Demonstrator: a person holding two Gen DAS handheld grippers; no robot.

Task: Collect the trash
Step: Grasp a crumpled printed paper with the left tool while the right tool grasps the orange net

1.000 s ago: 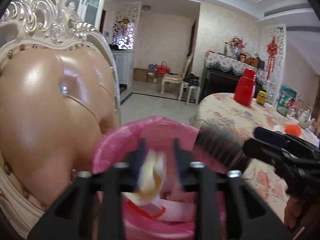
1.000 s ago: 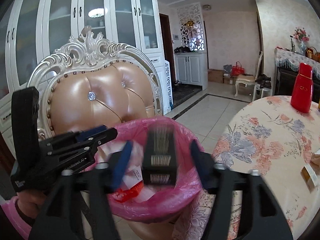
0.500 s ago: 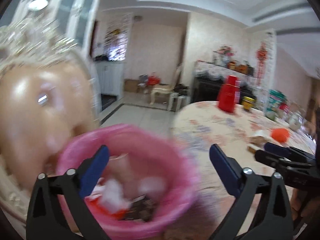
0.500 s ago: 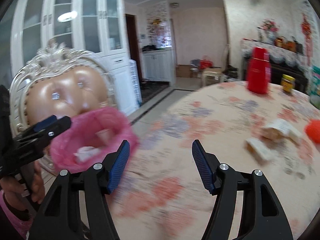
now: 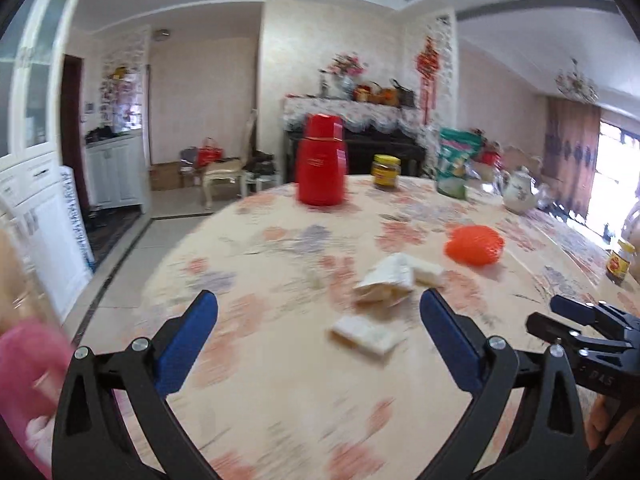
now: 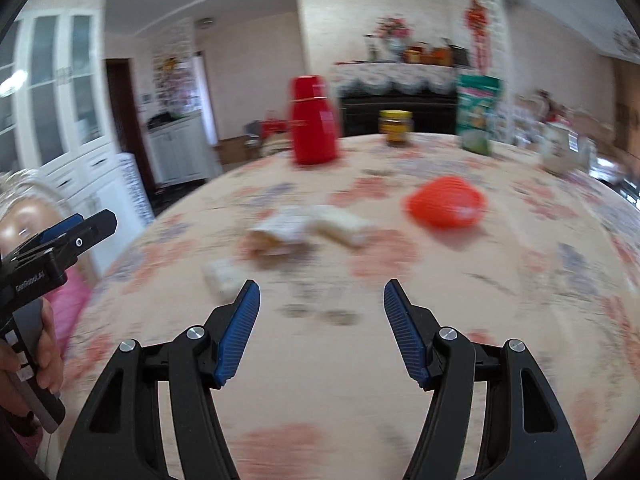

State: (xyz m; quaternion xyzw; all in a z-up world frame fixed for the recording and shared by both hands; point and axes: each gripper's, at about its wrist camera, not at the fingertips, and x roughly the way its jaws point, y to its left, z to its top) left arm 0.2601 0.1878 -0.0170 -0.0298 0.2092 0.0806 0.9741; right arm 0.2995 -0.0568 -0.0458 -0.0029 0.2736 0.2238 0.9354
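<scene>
Trash lies on the floral tablecloth (image 5: 280,380): a crumpled white wrapper (image 5: 390,280), a flat pale packet (image 5: 366,336) nearer me, and an orange-red net (image 5: 474,245). My left gripper (image 5: 318,316) is open and empty above the table, short of the packet. My right gripper (image 6: 322,300) is open and empty; the blurred wrapper (image 6: 288,232), packet (image 6: 222,274) and orange net (image 6: 444,202) lie ahead of it. The pink-lined bin (image 5: 28,372) shows at the left edge.
A red thermos (image 5: 322,160), a yellow-lidded jar (image 5: 386,171), a green bag (image 5: 456,162), a white teapot (image 5: 520,192) and a bottle (image 5: 620,260) stand on the far and right side of the table. White cabinets (image 5: 36,208) line the left wall.
Both grippers dropped their trash into the pink bin, opened, and swung right from the bin and chair to face the table.
</scene>
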